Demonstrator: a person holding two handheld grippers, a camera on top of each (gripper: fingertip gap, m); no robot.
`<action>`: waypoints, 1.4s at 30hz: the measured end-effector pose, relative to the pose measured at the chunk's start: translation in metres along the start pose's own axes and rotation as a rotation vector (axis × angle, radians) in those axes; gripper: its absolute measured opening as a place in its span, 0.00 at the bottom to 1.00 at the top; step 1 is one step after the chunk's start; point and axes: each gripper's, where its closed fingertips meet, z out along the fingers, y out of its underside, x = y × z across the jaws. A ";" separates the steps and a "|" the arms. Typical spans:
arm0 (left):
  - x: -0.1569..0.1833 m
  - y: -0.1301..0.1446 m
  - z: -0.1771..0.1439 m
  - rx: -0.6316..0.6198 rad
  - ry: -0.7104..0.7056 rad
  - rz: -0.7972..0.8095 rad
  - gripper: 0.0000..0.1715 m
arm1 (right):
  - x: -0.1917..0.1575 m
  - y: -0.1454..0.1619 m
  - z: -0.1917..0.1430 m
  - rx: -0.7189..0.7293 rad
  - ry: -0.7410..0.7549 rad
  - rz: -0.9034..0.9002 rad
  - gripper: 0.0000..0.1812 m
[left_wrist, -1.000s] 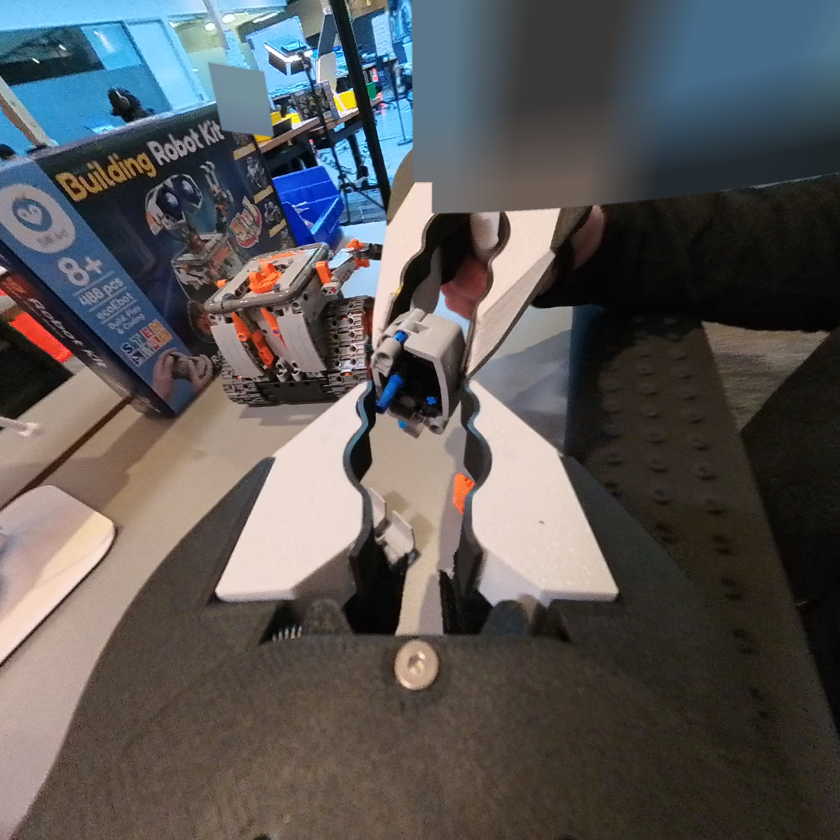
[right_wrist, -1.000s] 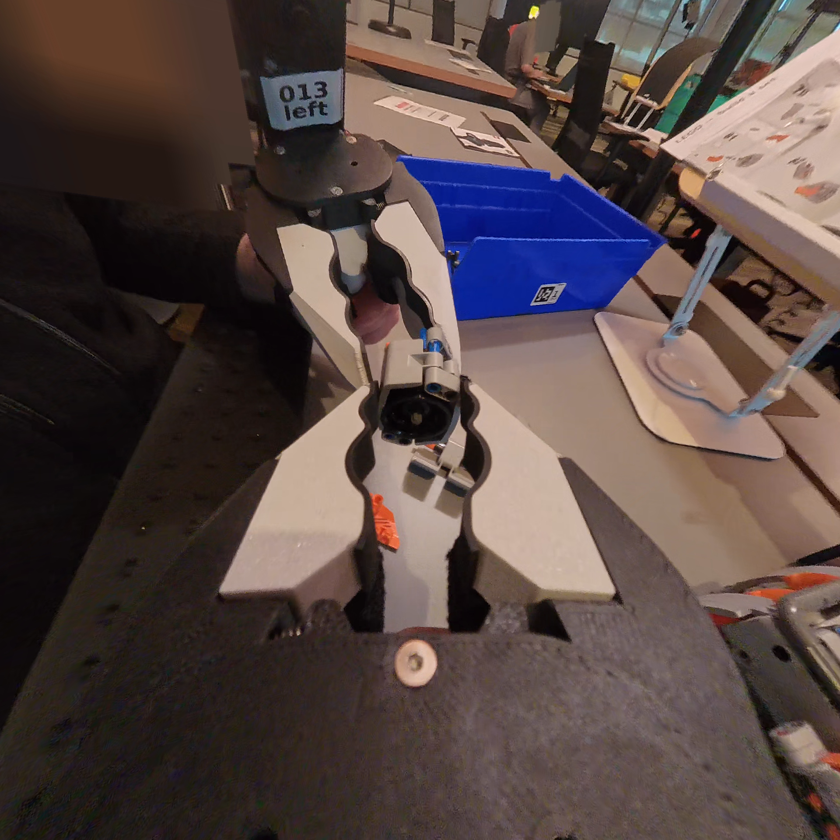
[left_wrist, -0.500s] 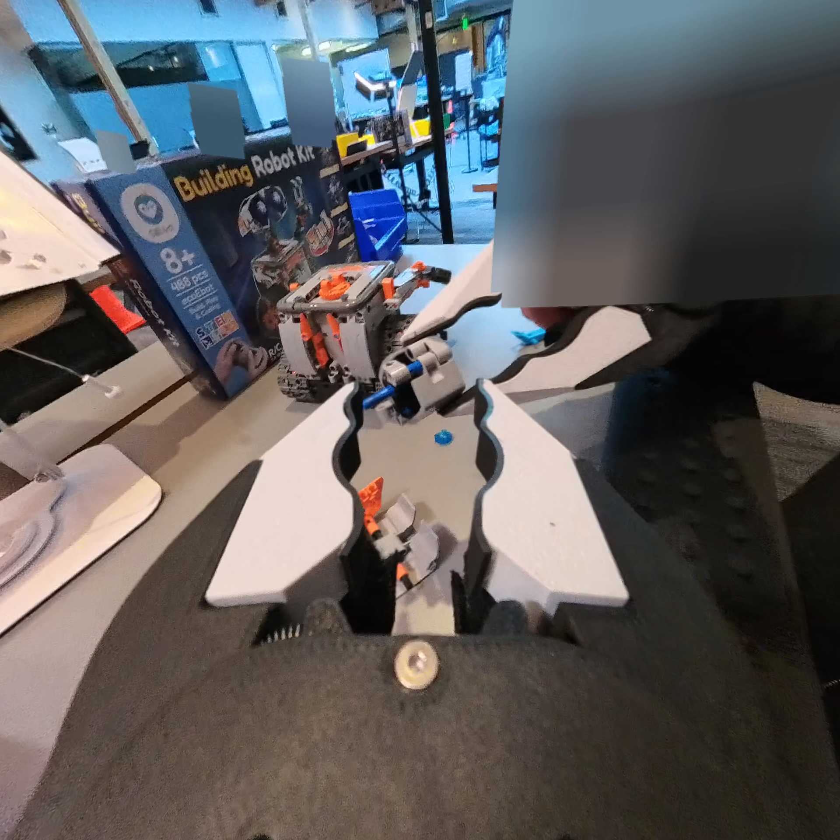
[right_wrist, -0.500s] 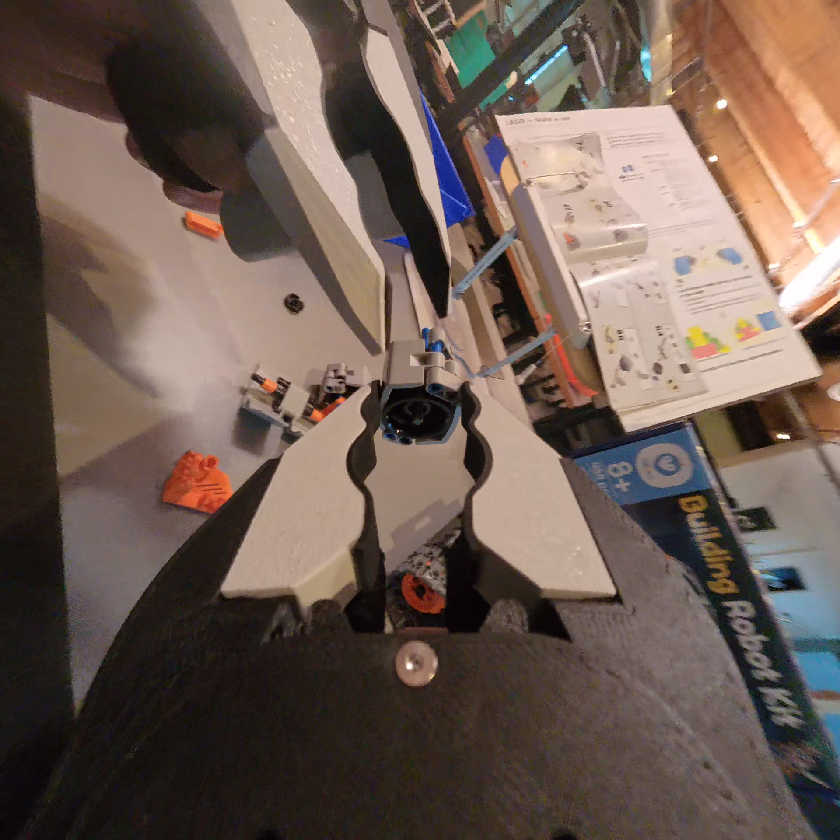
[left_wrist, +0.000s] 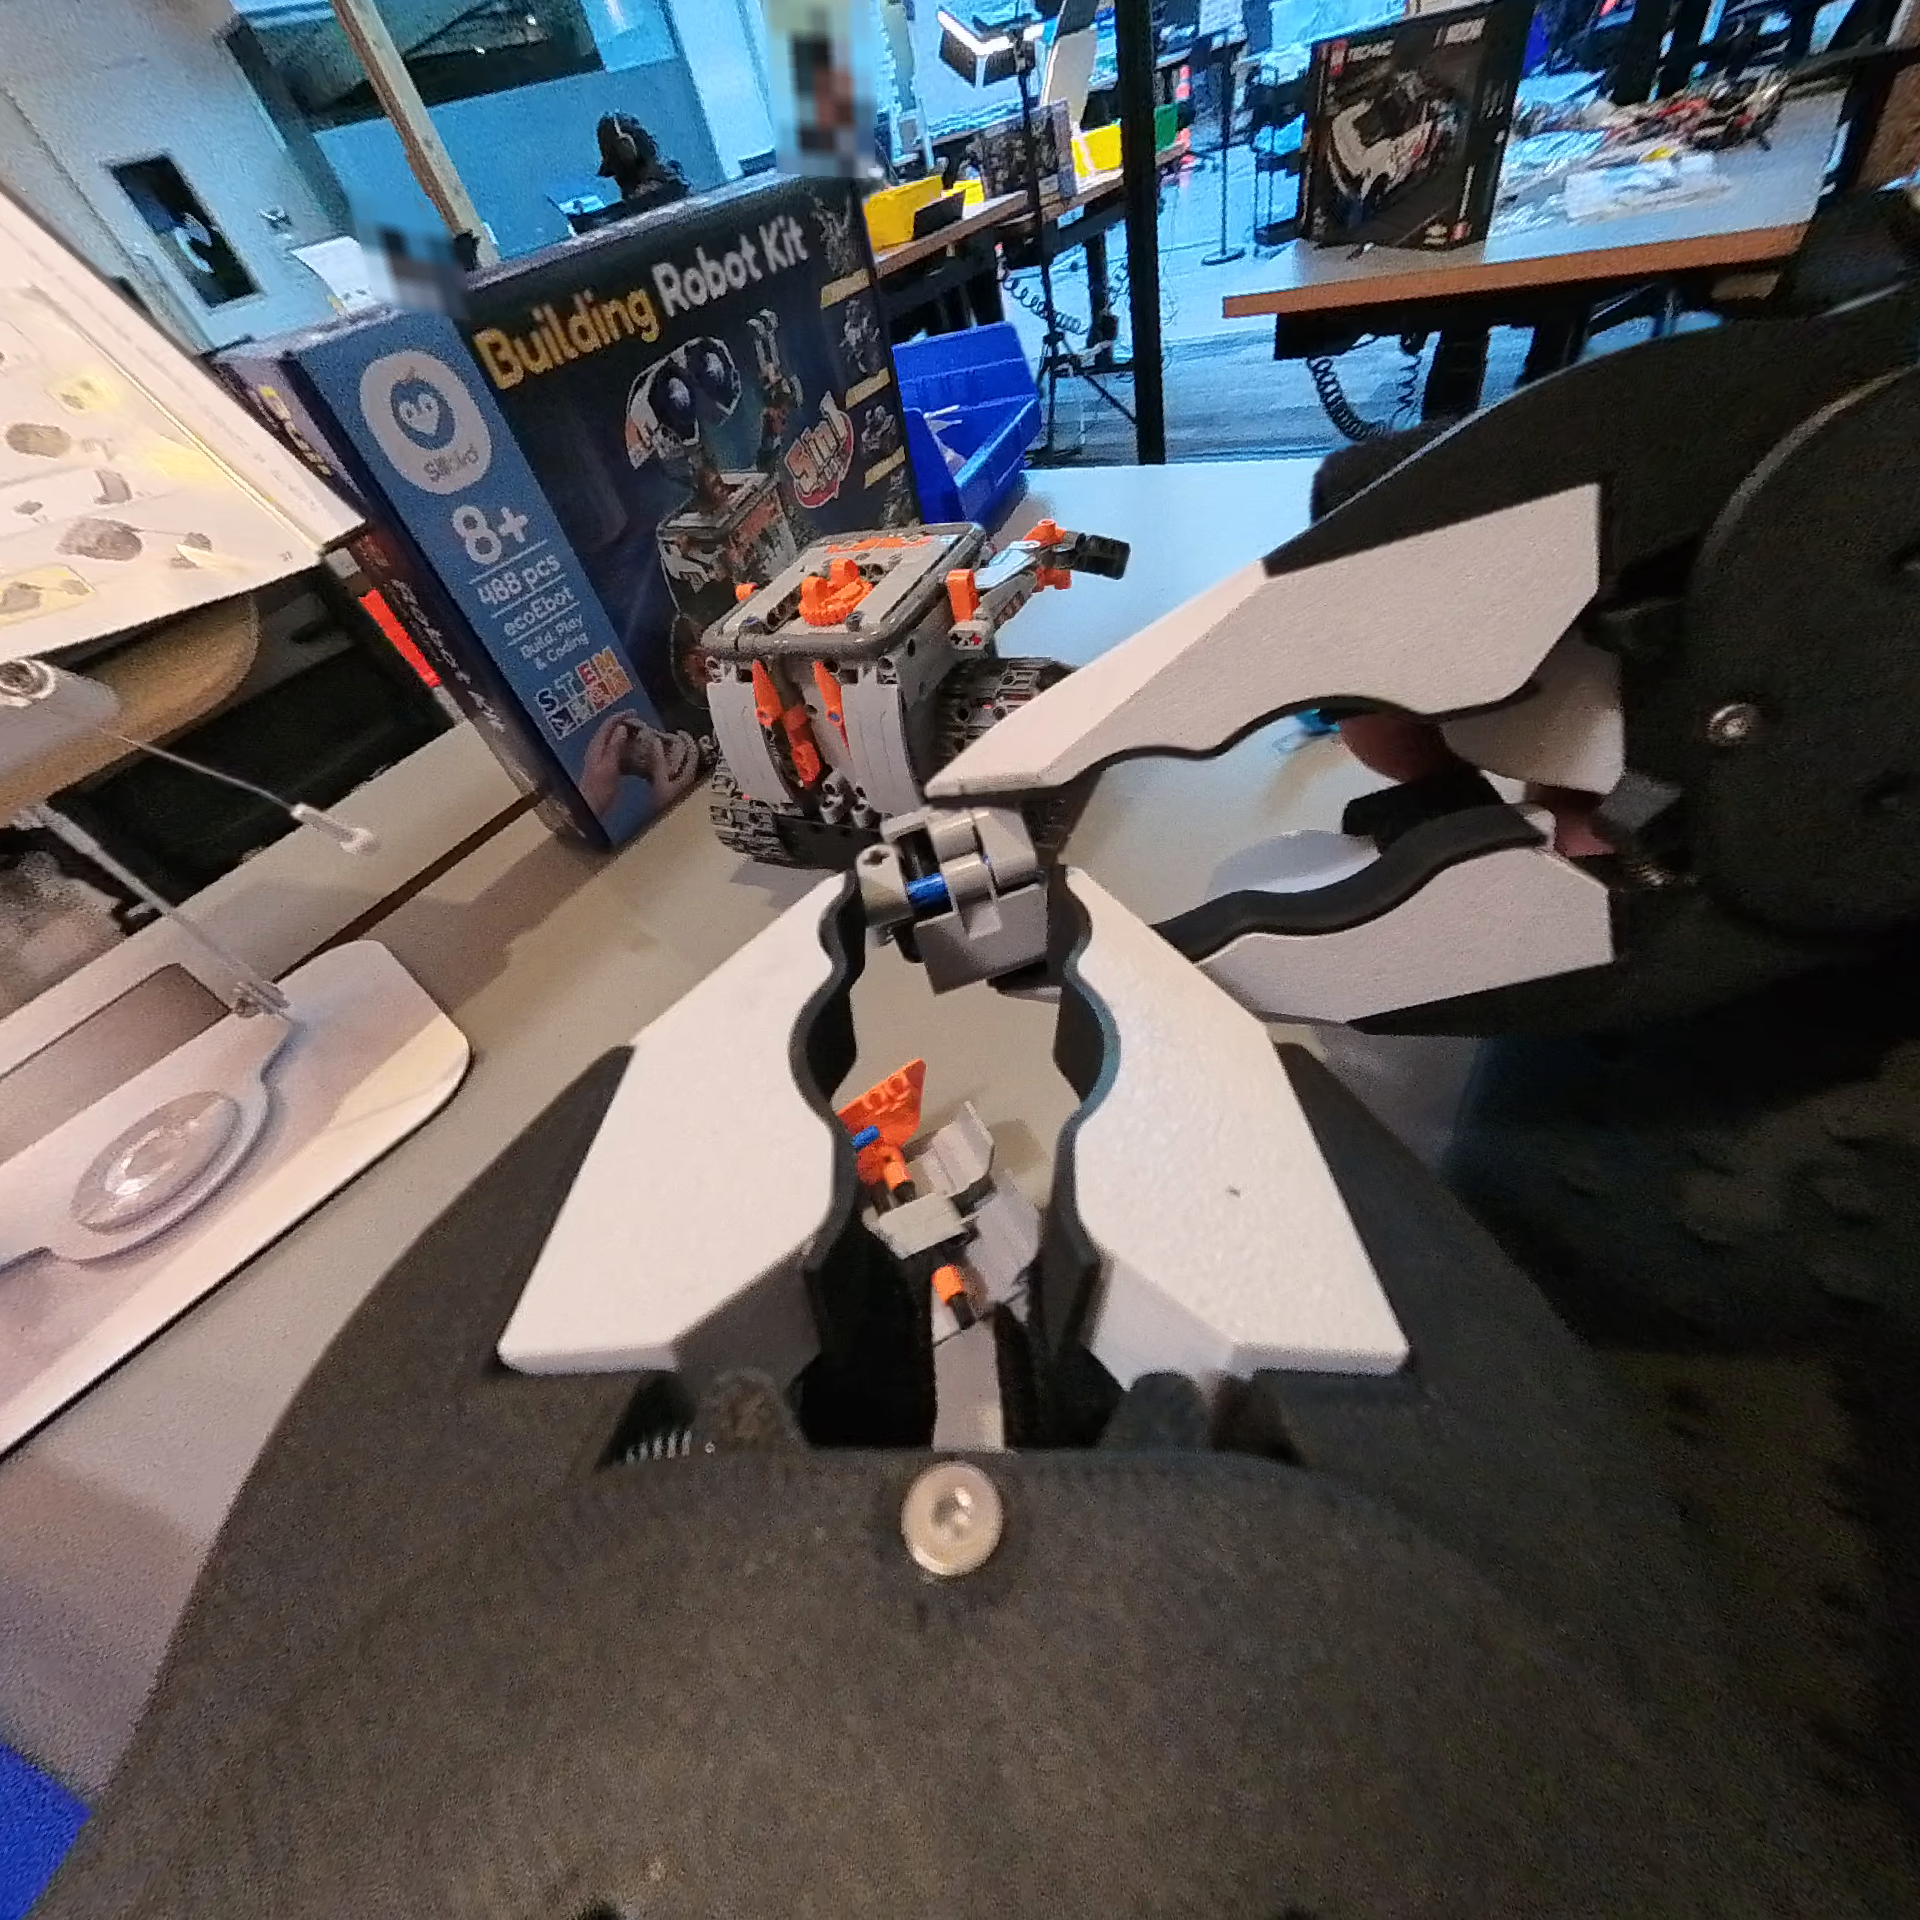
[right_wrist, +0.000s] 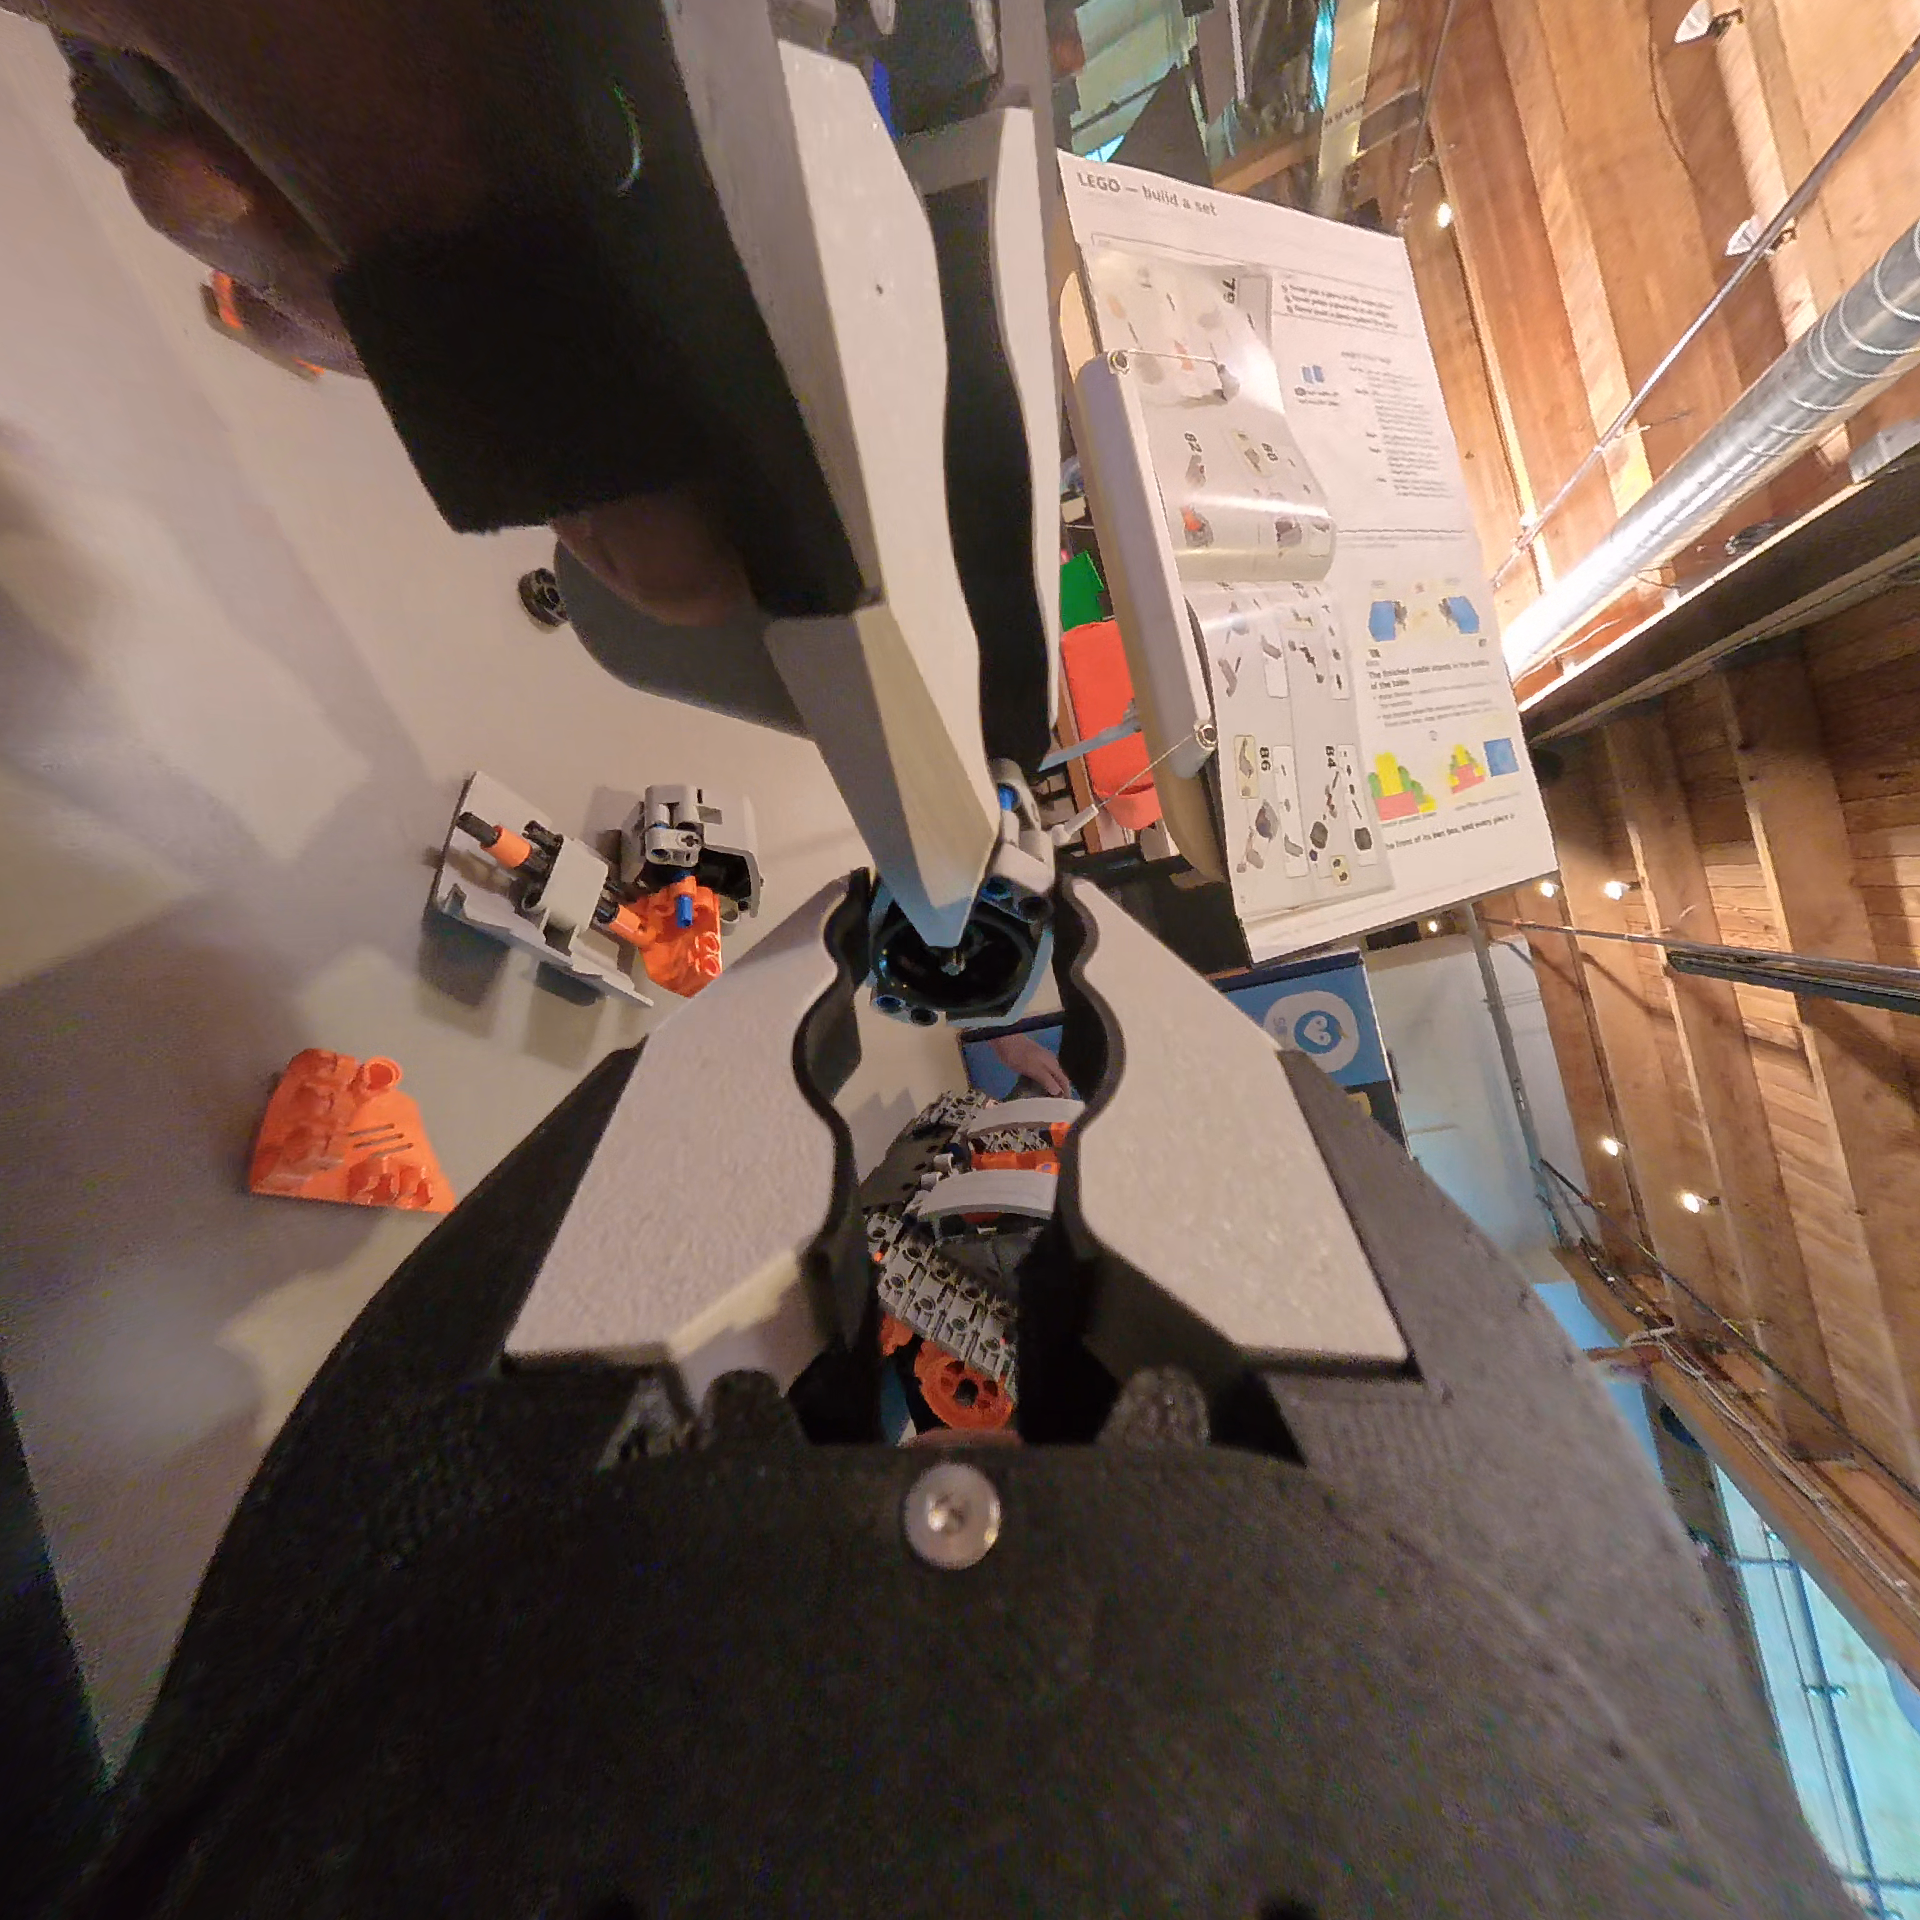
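**Grey brick module held mid-air between both grippers**

- Thing: small grey brick module (left_wrist: 971, 914) with a black round face and blue pins. It is off the table (right_wrist: 156, 623), just in front of the tracked robot model (left_wrist: 831, 686).
- Right gripper (right_wrist: 951, 940): its two tips are clamped on the module's flat side walls, with the black face turned towards its camera.
- Left gripper (left_wrist: 951, 920): its tips bracket the same module. In the right wrist view one finger lies across the black face and the other sits behind the module. I can't tell whether it is actually squeezing or only touching.
- Handling (my read): light, rigid snap-fit plastic.
  - The smooth walls could slip or twist in a tip-only pinch.
  - Pins and clipped-on bits could pop off under a side load.
  - Best hold is on the flat grey walls, not the blue pins or the round face.
- Pose, left: roughly level, pointing forward over the table at the model.
- Pose, right: comes in from the left gripper's right side, crossing it at about a right angle. It is rolled about a quarter turn, so the table reads as vertical in its view.
- Nearby: a loose grey-orange subassembly (right_wrist: 561, 894) and an orange wedge piece (right_wrist: 332, 1143) on the table, a kit box (left_wrist: 582, 499) behind the model, and an instruction booklet (right_wrist: 1299, 582) on a stand.
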 end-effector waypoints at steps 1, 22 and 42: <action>0.000 0.000 0.000 -0.005 -0.011 0.011 0.19 | 0.000 0.000 0.000 -0.007 0.004 -0.002 0.18; 0.001 -0.012 -0.011 0.030 0.033 0.152 0.17 | 0.013 -0.004 -0.020 0.249 -0.275 0.326 0.18; 0.058 0.012 -0.014 -0.061 0.320 0.465 0.17 | -0.031 0.001 -0.047 0.340 -0.710 0.323 0.15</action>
